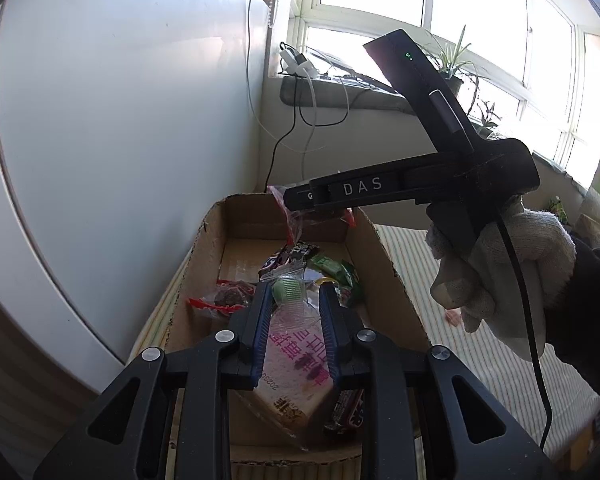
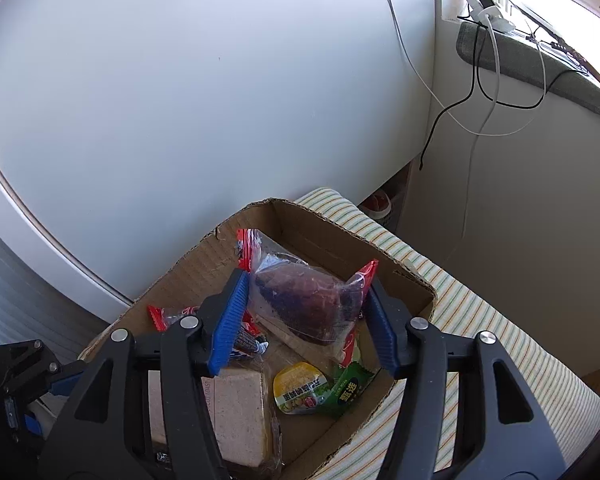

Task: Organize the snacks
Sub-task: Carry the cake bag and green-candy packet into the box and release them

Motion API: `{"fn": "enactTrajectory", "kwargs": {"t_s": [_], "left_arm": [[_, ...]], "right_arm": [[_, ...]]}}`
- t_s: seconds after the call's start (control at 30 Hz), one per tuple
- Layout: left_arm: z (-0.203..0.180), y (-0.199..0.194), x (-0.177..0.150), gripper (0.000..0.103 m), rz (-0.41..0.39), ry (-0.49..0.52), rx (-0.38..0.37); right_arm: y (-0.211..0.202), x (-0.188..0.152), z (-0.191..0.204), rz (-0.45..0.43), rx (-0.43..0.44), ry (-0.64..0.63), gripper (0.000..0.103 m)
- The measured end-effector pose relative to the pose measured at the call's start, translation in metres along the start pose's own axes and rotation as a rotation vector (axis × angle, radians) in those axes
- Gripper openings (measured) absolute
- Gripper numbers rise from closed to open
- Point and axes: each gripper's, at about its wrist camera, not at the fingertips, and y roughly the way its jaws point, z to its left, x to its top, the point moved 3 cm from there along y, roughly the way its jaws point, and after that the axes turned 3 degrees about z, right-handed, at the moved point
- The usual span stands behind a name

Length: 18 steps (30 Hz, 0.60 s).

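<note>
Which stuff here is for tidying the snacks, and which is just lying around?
For the job:
cardboard box
dark bread bag in right hand-held gripper
toast pack in left hand-held gripper
green packet

Just lying around:
cables
potted plant
striped cloth

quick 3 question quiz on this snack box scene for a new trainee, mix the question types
1. True or false: the right gripper holds a clear bag with dark bread.
2. What does the left gripper hold? A) a sandwich pack B) a bottle C) a spoon
3. Fill in: the snacks go into a ____ box.

Key:
1. True; it hangs above the box.
2. A, a clear pack with pink lettering.
3. Cardboard; a yellow-lidded cup and a green packet already lie inside.
</note>
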Motion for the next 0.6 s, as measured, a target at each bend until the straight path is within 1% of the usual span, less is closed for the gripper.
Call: {"fn": "enactTrajectory", "kwargs": {"t_s": [0.07,0.1,0.13,0.2,0.27,0.43,0.6], "left_arm": [[-0.001,0.002,0.0,0.024,0.006,0.005,-0.002],[-0.001,0.003,0.0,0.027,0.011,0.002,0.003],[0.0,0.005,0.001,0.033,0.011,-0.003,0.008],[0.002,0.004,0.001,0.034,0.013,-0.011,0.01],[0.005,0.004,0.002,0.047,0.012,-0.032,0.019],[0.002,-0.003,0.005,0.047,-0.003,-0.04,0.024],[-0.012,-0.01,0.007,0.047,-0.013,-0.024,0.03]], "right_arm": [[-0.003,0.002,-0.004,-0.015,0.009,0.021,0.08],[-0.005,0.002,-0.006,-0.024,0.012,0.029,0.081],[-0.008,0.003,-0.008,-0.032,0.01,0.032,0.081],[-0.014,0.003,-0.012,-0.042,-0.008,0.034,0.081],[-0.022,0.002,-0.015,-0.051,-0.016,0.037,0.081],[-0.043,-0.007,-0.022,-0.069,-0.042,0.044,0.081],[-0.064,-0.018,-0.023,-0.086,-0.063,0.038,0.081]]}}
